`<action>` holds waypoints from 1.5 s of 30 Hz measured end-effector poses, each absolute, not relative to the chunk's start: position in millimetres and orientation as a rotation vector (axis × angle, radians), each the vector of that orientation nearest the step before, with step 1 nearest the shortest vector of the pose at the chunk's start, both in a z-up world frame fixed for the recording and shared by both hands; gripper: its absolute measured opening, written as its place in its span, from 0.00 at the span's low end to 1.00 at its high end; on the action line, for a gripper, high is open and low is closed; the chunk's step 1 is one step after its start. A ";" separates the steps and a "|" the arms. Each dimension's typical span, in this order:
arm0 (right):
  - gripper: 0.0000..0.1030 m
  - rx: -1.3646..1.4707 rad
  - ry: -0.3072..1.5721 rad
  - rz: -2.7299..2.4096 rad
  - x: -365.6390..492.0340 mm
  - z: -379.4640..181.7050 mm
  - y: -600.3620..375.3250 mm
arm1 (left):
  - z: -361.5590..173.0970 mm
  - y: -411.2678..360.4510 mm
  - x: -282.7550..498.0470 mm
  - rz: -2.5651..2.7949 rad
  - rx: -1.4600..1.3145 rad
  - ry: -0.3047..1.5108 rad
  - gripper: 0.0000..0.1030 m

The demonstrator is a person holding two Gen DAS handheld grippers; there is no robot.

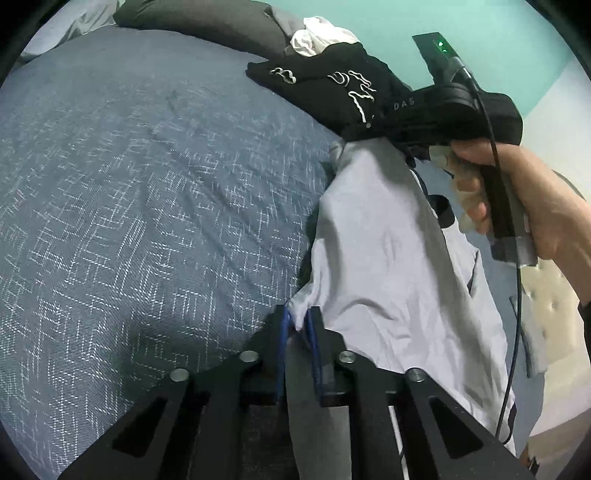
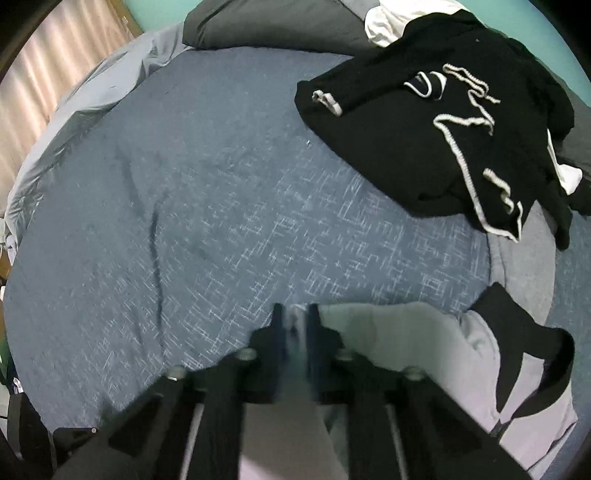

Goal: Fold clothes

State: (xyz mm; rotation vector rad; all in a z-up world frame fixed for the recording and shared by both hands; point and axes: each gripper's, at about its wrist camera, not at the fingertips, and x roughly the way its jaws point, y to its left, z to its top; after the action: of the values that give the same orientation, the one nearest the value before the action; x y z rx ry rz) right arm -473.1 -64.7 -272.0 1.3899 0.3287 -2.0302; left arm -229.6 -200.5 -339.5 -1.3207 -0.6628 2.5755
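A pale grey garment (image 1: 391, 258) with black trim hangs in the air above the bed, held up at two points. My left gripper (image 1: 298, 321) is shut on its lower corner. My right gripper (image 2: 297, 317) is shut on another edge of the same grey garment (image 2: 424, 332), whose black collar piece (image 2: 517, 332) droops to the right. In the left wrist view the right gripper's body (image 1: 443, 110), in a person's hand (image 1: 517, 192), pinches the garment's top. A black garment with white lettering (image 2: 436, 140) lies crumpled at the bed's far right.
A blue patterned bedspread (image 1: 147, 206) covers the bed. Dark grey pillows (image 2: 266, 26) and a white cloth (image 2: 388, 22) lie at the head. A teal wall (image 1: 498, 44) stands behind. A cable (image 1: 515, 295) hangs from the right gripper. Curtains (image 2: 55, 66) hang on the left.
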 end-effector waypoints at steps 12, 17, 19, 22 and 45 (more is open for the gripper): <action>0.01 1.329 0.039 -2.122 -486.4 -265.3 -45.0 | -335.3 -218.7 -216.0 2.551 -1.290 -0.815 0.07; 0.00 1.234 -0.029 -2.156 -484.9 -247.6 -34.2 | -333.4 -225.7 -215.4 2.576 -1.292 -0.858 0.09; 0.00 1.205 -0.037 -2.159 -483.1 -241.1 -31.8 | -331.2 -230.1 -214.3 2.611 -1.287 -0.878 0.09; 0.01 1.192 0.008 -2.146 -472.3 -233.3 -28.5 | -330.8 -237.8 -216.2 2.631 -1.284 -0.907 0.10; 0.01 1.299 -0.250 -2.163 -348.1 -262.4 188.0 | -325.8 -209.7 -212.9 2.636 -1.249 -0.734 0.04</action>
State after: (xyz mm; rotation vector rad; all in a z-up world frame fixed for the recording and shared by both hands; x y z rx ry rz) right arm -348.1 188.0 -262.4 1.2992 -0.2499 -2.1628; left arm -212.9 -209.7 -325.8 -1.2492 -0.7337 2.6361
